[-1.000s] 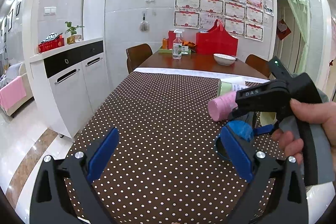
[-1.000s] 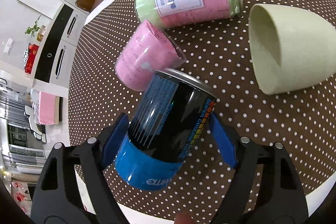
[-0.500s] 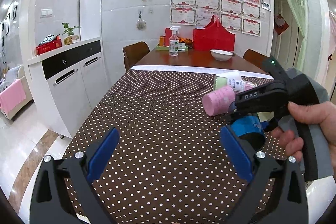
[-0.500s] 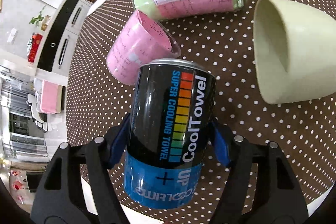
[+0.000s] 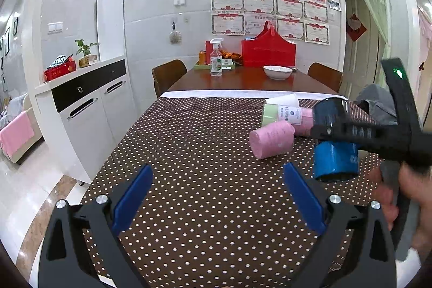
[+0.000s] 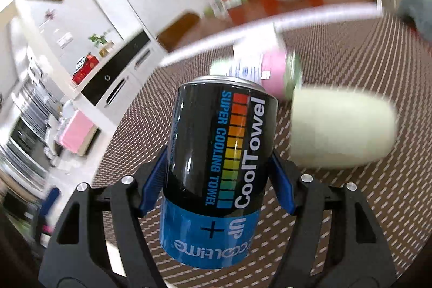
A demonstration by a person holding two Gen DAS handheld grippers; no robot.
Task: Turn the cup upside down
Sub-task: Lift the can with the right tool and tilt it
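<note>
My right gripper (image 6: 217,180) is shut on a black and blue "CoolTowel" cup (image 6: 218,163), blue band down and lettering upside down. In the left wrist view the cup (image 5: 334,142) stands almost upright at the right, its blue end close above the dotted tablecloth (image 5: 189,153), with the right gripper (image 5: 359,136) across it. A pale cream cup (image 6: 343,128) lies on its side to the right of the held cup. My left gripper (image 5: 216,193) is open and empty over the near part of the table.
A pink roll (image 5: 271,139) and a green and pink jar (image 5: 286,114) lie on the cloth behind the held cup. A white bowl (image 5: 277,71), a spray bottle (image 5: 216,61) and a red bag (image 5: 268,50) stand at the far end. A white cabinet (image 5: 89,104) is left.
My right gripper has tilted up and turned the CoolTowel cup from lying slanted to nearly upright, blue end down. The left gripper has stayed open and drawn back a little.
</note>
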